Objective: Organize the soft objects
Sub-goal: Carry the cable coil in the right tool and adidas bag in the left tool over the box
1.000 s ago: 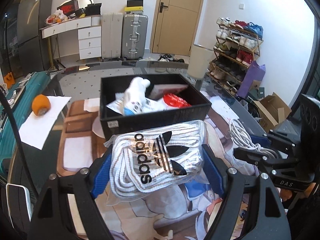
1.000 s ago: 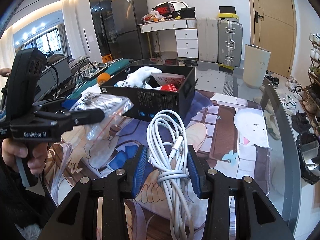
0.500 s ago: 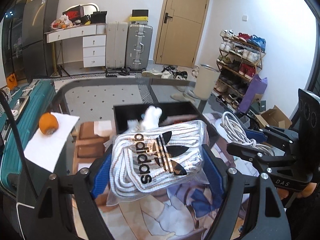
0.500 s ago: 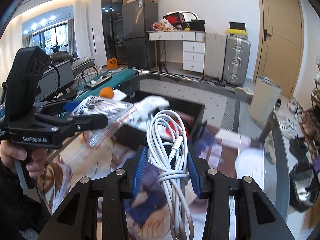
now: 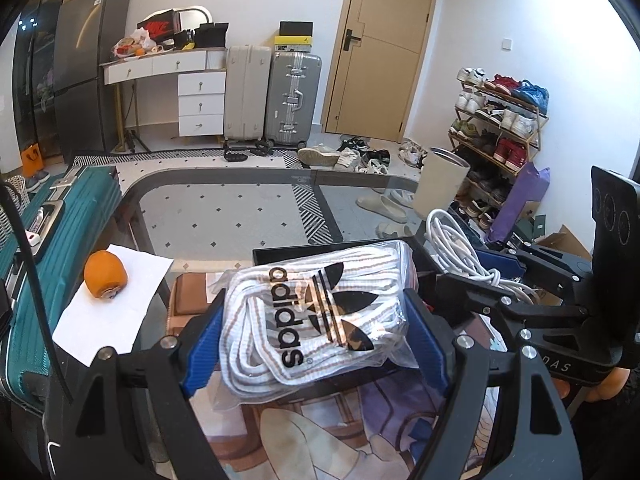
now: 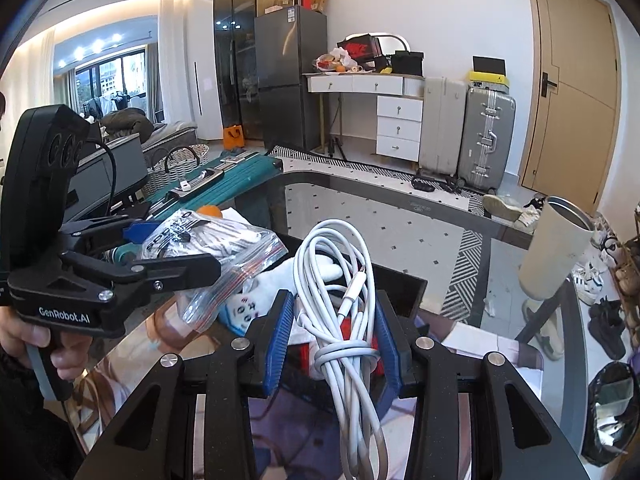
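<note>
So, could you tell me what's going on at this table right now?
A person is sorting soft items with a handheld gripper in each hand. The left gripper is clamped on a bagged pack of white Adidas socks, and the right gripper grips a coiled white cable. Both are held up over the black box, which already holds a white plush toy.

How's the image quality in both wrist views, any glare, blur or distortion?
Left wrist: sharp, strong fisheye bending, dark corners, slight sheen on the bagged socks. Right wrist: same curvature, windows blown out at left, white cable crisp.
</note>
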A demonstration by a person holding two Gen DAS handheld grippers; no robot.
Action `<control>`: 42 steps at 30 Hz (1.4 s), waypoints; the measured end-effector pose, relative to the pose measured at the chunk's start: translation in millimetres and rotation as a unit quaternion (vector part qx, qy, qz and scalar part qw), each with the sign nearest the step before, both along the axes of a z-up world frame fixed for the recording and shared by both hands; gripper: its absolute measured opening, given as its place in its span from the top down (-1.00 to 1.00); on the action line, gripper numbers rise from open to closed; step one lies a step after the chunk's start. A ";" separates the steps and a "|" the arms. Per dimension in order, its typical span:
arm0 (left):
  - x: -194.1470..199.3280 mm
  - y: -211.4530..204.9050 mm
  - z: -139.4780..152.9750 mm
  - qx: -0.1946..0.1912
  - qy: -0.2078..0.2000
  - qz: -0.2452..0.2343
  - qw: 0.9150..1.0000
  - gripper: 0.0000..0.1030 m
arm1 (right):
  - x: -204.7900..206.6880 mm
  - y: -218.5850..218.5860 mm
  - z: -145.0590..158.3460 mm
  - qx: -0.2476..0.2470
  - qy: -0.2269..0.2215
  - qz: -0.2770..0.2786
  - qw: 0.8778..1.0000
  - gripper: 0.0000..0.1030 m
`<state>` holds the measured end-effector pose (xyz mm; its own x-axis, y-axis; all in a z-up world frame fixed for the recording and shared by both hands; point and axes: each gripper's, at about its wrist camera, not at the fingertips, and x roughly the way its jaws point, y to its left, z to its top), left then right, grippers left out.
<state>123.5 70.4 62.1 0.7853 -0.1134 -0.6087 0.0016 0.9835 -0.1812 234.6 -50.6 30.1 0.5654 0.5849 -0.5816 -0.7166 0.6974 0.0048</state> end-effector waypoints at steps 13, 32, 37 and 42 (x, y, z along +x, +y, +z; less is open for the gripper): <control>14.6 12.7 -5.2 -0.006 0.005 0.011 1.000 -0.57 | 31.0 28.9 -2.5 -0.003 -0.003 -0.004 1.000 0.22; 26.9 10.5 -14.5 -0.007 0.015 0.007 1.000 -0.57 | 49.7 44.4 -43.6 -0.031 0.035 0.000 0.999 0.22; 27.7 8.6 -16.0 -0.007 0.016 0.004 1.000 -0.57 | 48.1 46.2 -55.1 -0.046 0.044 0.016 0.998 0.21; 29.8 4.2 -16.0 -0.005 0.018 -0.002 1.000 -0.57 | 47.5 50.8 -60.9 -0.061 0.051 0.029 0.996 0.21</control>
<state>153.2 74.6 46.1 0.7619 -0.1228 -0.6359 -0.0014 0.9815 -0.1913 282.1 0.1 -30.7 0.4664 0.5371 -0.7029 -0.7561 0.6544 -0.0016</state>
